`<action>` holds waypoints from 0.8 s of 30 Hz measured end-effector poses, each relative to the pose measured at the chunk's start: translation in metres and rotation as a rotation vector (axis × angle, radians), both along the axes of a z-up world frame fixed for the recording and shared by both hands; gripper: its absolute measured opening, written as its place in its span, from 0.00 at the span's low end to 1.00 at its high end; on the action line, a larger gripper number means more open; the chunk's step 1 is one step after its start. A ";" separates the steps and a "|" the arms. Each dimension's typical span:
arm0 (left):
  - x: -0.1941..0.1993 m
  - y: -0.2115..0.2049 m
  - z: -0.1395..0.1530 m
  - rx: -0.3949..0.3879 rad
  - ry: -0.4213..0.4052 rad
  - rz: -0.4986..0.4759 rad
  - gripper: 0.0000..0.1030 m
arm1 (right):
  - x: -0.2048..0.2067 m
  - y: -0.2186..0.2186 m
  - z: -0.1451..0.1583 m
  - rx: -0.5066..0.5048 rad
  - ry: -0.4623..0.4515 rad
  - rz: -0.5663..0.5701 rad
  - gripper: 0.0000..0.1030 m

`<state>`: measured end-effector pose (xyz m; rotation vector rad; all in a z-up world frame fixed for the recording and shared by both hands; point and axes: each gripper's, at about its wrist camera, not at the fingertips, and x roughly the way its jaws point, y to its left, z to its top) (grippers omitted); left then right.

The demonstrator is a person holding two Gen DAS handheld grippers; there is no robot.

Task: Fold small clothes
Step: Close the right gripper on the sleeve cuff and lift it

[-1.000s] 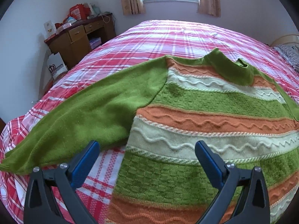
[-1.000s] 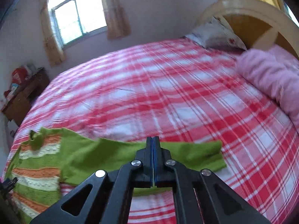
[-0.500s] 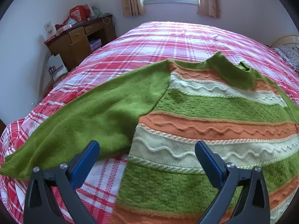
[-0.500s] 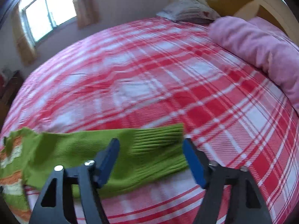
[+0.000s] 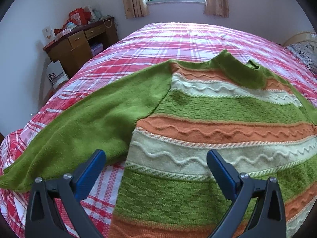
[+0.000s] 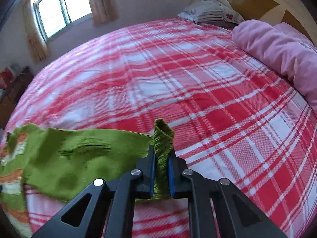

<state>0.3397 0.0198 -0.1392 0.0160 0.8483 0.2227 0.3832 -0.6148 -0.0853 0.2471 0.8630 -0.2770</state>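
A small knitted sweater (image 5: 218,119) with green, orange and cream stripes lies flat on the bed, collar away from me. Its left green sleeve (image 5: 79,127) stretches out to the left. My left gripper (image 5: 155,170) is open and empty, hovering over the sweater's lower body near the armpit. In the right wrist view the other green sleeve (image 6: 83,156) lies across the bed. My right gripper (image 6: 161,168) is shut on that sleeve's ribbed cuff (image 6: 163,136), which bunches up between the blue pads.
The bed has a red and white plaid sheet (image 6: 198,79). A rolled pink blanket (image 6: 277,51) and a pillow (image 6: 210,10) lie at the headboard. A wooden desk (image 5: 79,45) with clutter stands by the wall to the left of the bed.
My right gripper opened over the sleeve cuff half a second ago and has now shut on it, bunching it up. The left gripper stayed open and moved in slightly over the sweater.
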 end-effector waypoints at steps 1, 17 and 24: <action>-0.001 0.000 0.000 -0.003 -0.005 0.000 1.00 | -0.003 0.005 0.007 0.010 -0.015 0.011 0.10; -0.007 0.008 0.002 -0.090 -0.033 -0.017 1.00 | 0.003 0.170 0.175 -0.006 -0.250 0.266 0.10; -0.010 0.006 0.002 -0.096 -0.056 -0.036 1.00 | 0.013 0.256 0.215 -0.035 -0.309 0.395 0.10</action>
